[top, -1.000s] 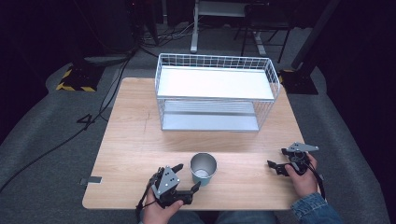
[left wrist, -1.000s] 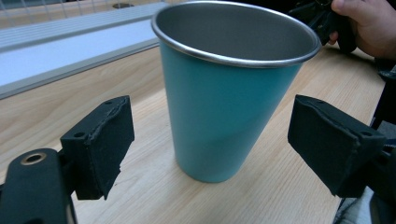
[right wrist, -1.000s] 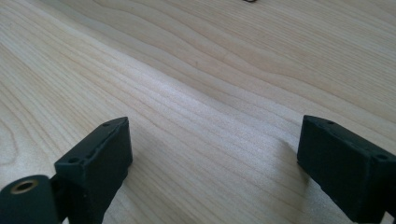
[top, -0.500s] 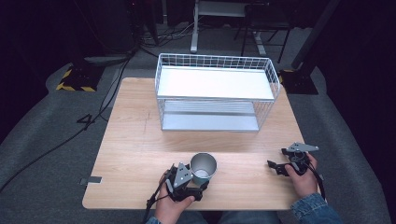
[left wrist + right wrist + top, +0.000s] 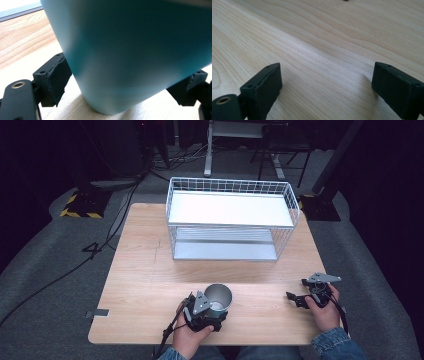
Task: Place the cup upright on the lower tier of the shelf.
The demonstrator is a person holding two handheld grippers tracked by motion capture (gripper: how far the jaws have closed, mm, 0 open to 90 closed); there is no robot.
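High view has the wooden surface [image 5: 150, 270] as the biggest thing going, light grain, sitting on grey carpet. Past both claws, at the far side of it, there's a white wire rack [image 5: 231, 220] with two shelves, well apart from either hand.

Next down in size is the cup [image 5: 218, 297], standing upright right in front of the left claw [image 5: 214, 312]. From above its inside looks metallic, but in the left gripper view the outside wall is a teal blue [image 5: 130, 55] and its base rests on the wood. The left claw is spread wide around the bottom of the cup, one jaw on each side. The near pad [image 5: 56, 80] looks like it's just beside the wall on one side, and the other jaw sits low at the opposite side; can't really tell if either one is actually pressing on it.

The right claw [image 5: 304, 296] is well off to the cup's right, low over bare wood. In the right gripper view [image 5: 327, 87] its jaws stand wide apart with just grain between them.
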